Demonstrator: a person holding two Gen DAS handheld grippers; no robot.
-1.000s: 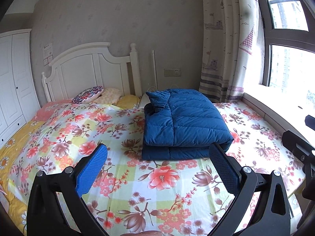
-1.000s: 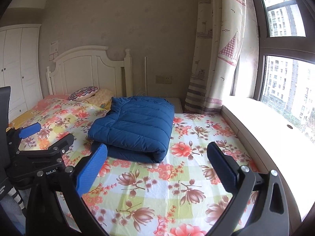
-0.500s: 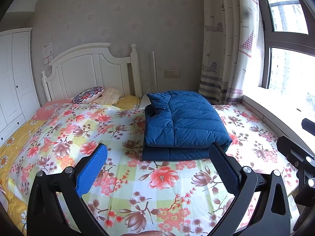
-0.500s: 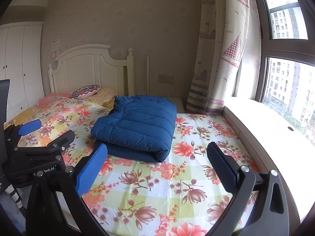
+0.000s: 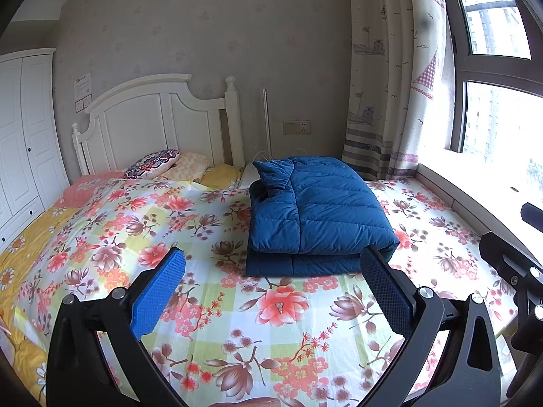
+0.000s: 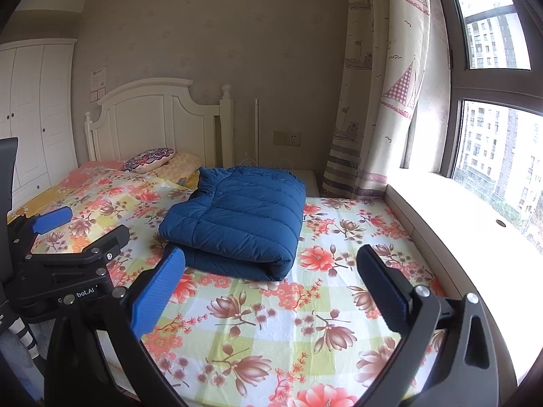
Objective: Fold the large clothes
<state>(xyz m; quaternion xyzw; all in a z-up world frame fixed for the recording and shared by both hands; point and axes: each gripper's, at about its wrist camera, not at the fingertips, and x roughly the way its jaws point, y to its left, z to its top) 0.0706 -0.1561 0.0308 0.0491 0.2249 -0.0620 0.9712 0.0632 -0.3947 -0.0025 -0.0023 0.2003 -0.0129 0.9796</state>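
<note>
Two views. Left wrist: my left gripper (image 5: 273,291) spreads its fingers wide, holding nothing, low in the frame; the folded blue jacket (image 5: 319,213) lies mid-frame on the floral bed (image 5: 135,224). Right wrist: my right gripper (image 6: 269,288) is also wide and empty; the jacket (image 6: 237,220) sits centre-left, with the left gripper (image 6: 51,218) at the left edge.

Folded blue jacket (image 6: 237,220) on floral bed (image 6: 305,322)

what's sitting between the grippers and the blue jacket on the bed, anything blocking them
Nothing visible blocks them. The folded blue jacket lies alone on the floral bedspread, with only bare bedspread between it and the open left gripper and the open right gripper. The pillows sit off by the headboard, clear of either path.
</note>
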